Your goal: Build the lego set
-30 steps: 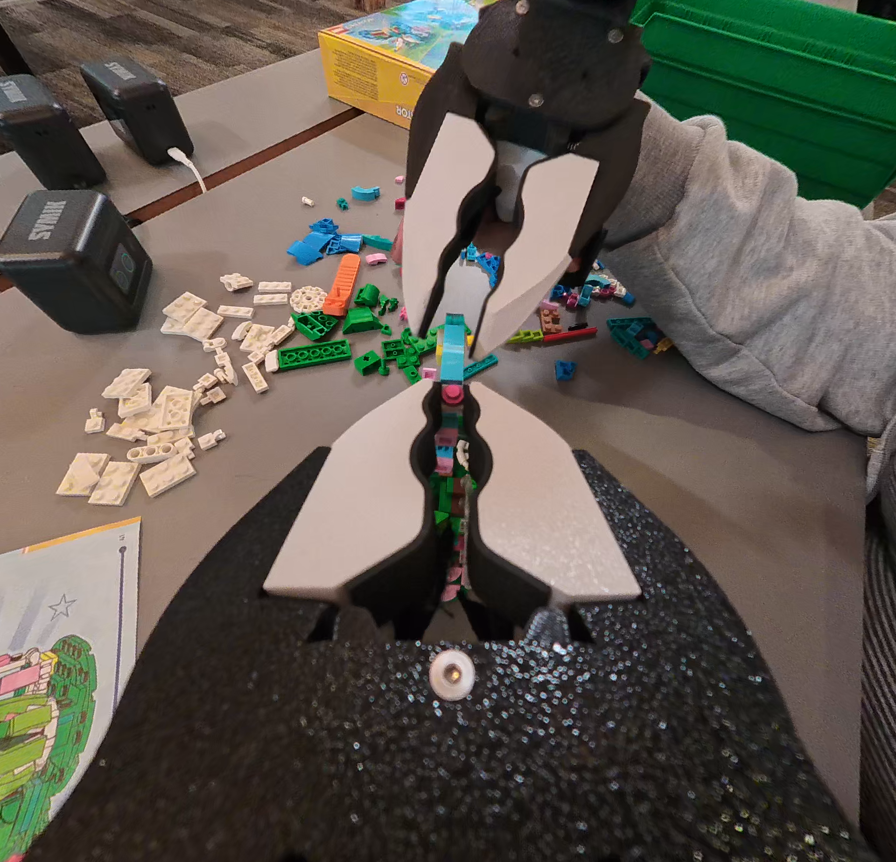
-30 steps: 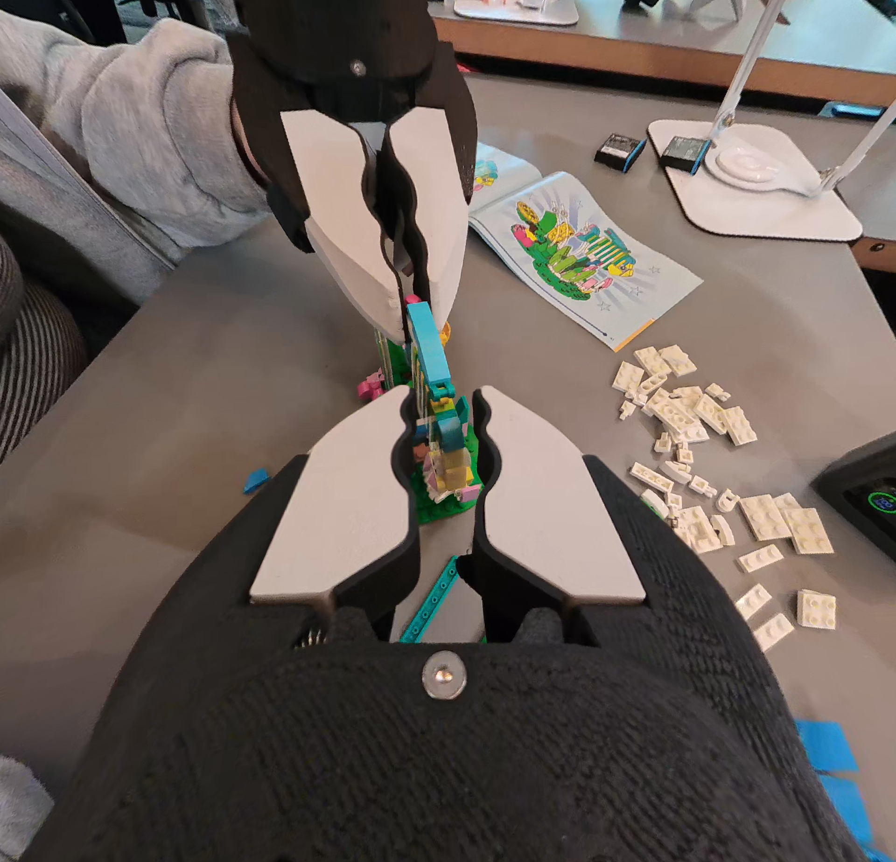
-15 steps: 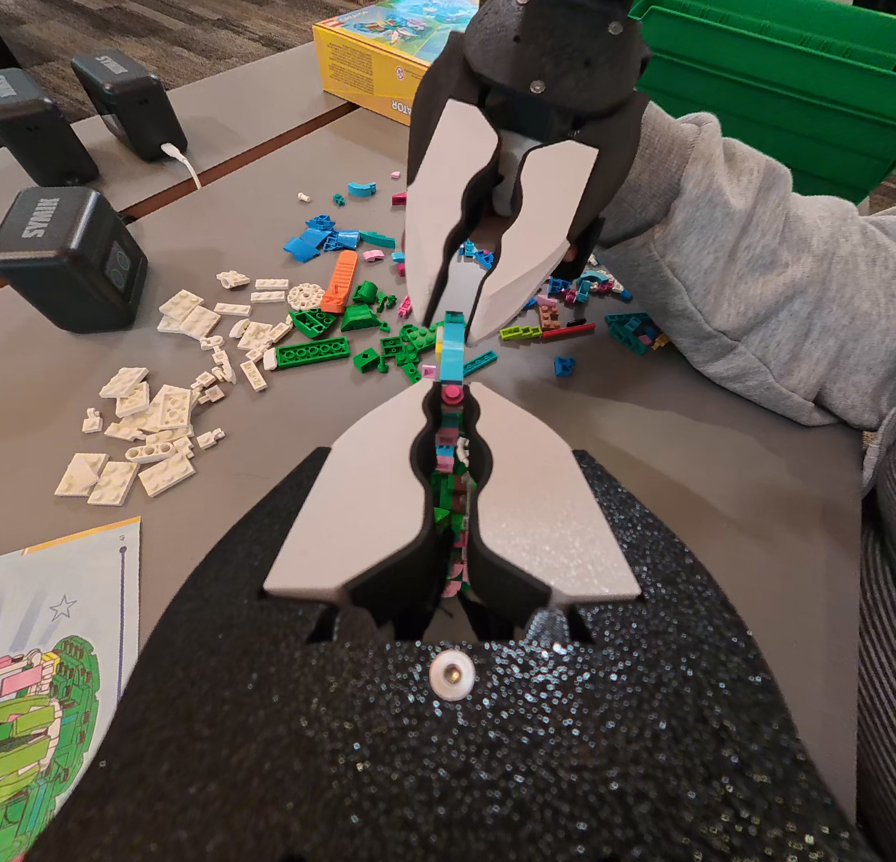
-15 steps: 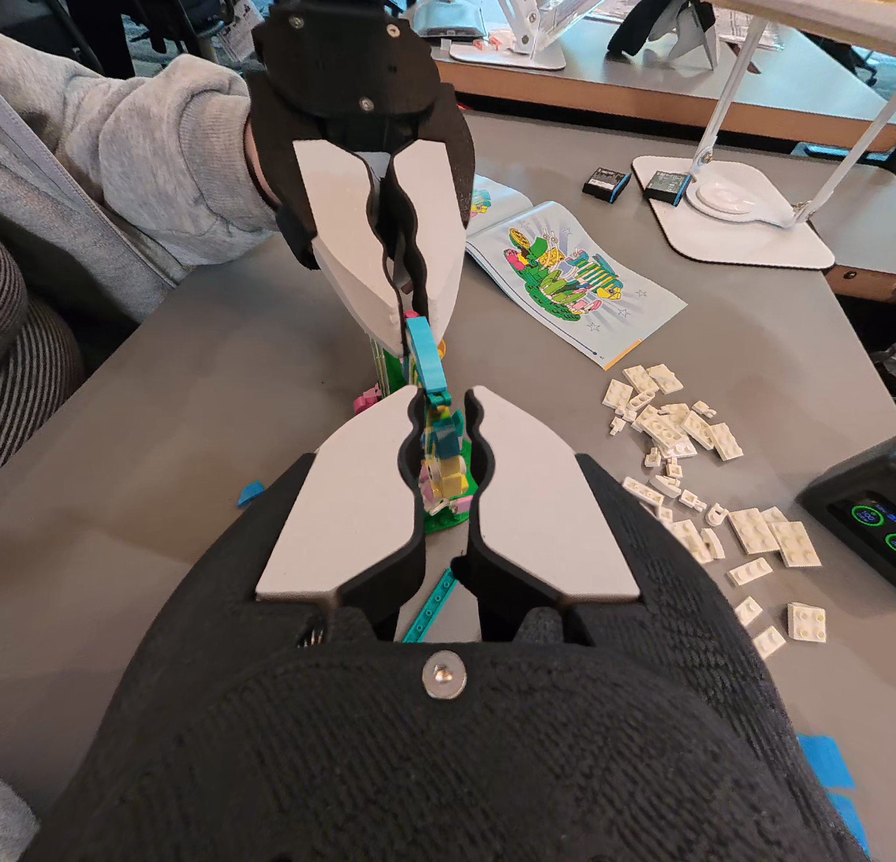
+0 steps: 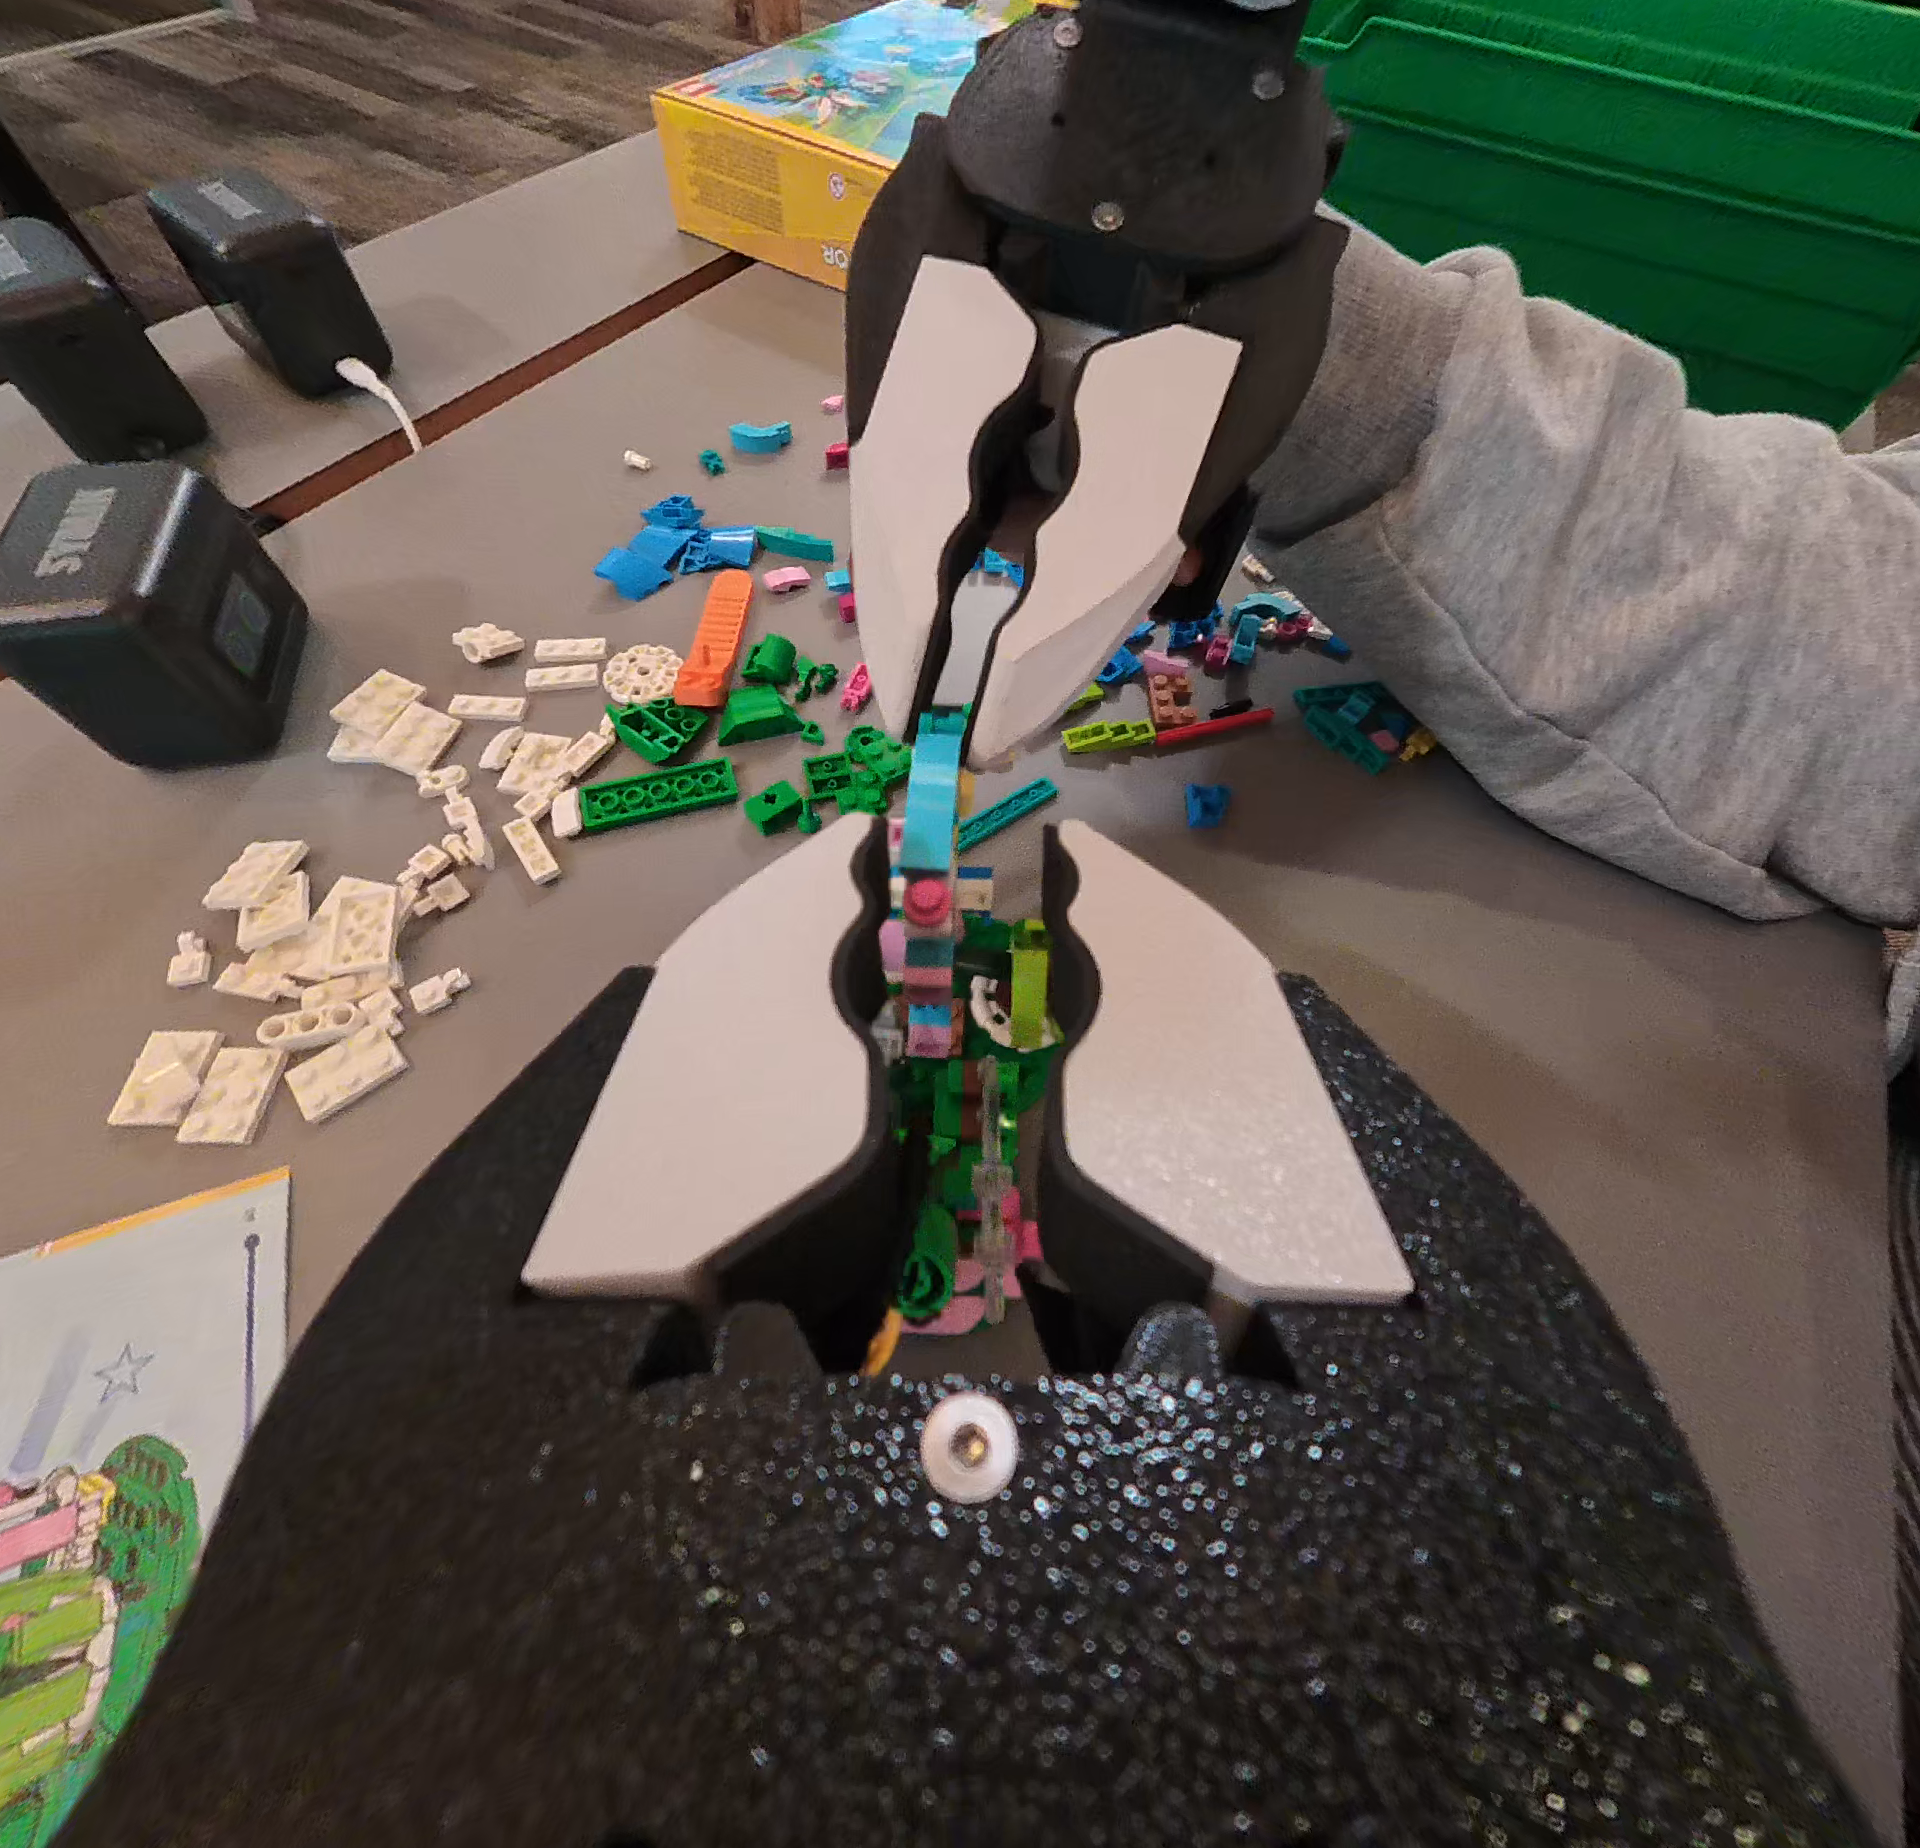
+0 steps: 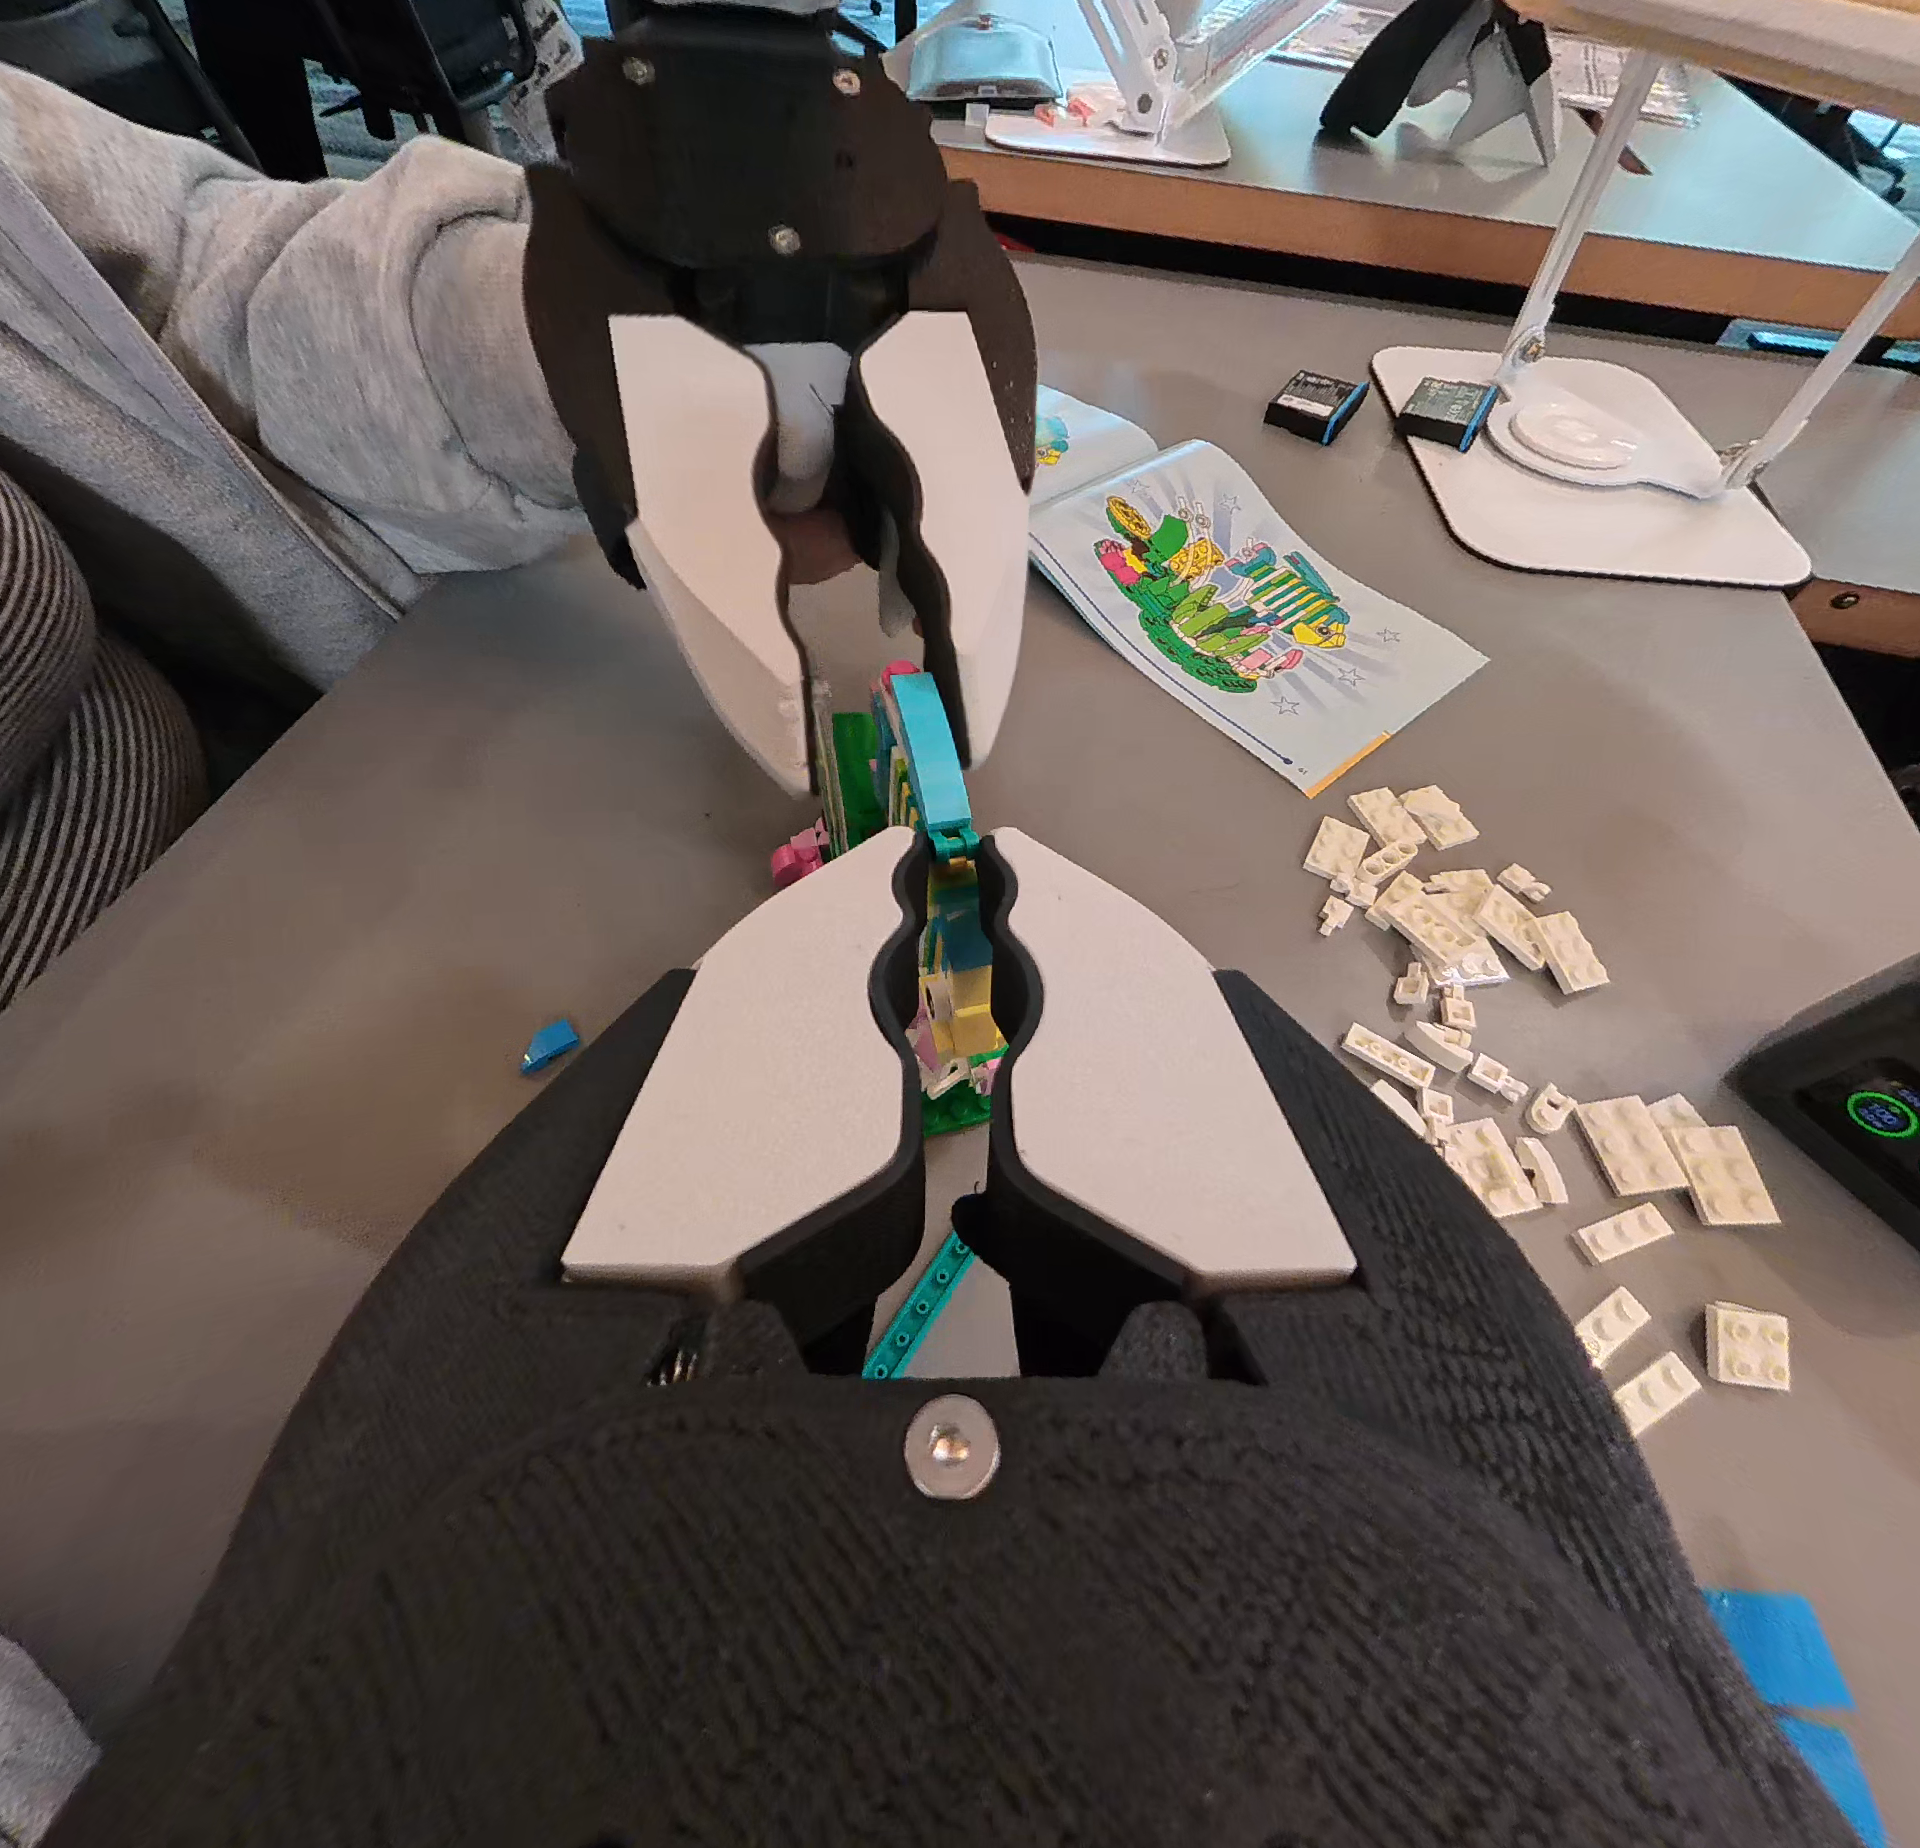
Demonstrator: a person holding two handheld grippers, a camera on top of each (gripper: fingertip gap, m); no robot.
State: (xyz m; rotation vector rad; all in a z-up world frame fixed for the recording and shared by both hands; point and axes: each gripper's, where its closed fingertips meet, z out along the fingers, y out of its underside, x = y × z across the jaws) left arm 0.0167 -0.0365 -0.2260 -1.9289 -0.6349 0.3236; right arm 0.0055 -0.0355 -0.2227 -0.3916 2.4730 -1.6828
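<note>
Left gripper (image 5: 961, 842) now wider; right gripper (image 6: 948, 842) now on model (image 6: 940, 759)

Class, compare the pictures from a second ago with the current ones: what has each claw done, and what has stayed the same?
The left claw has opened: its fingers, earlier pressed on the lego model, now stand apart from it. The right claw has narrowed from open to pinching the turquoise arch piece at the model's top. Unchanged: the model standing on the table, the white plates, and the instruction booklet.
</note>
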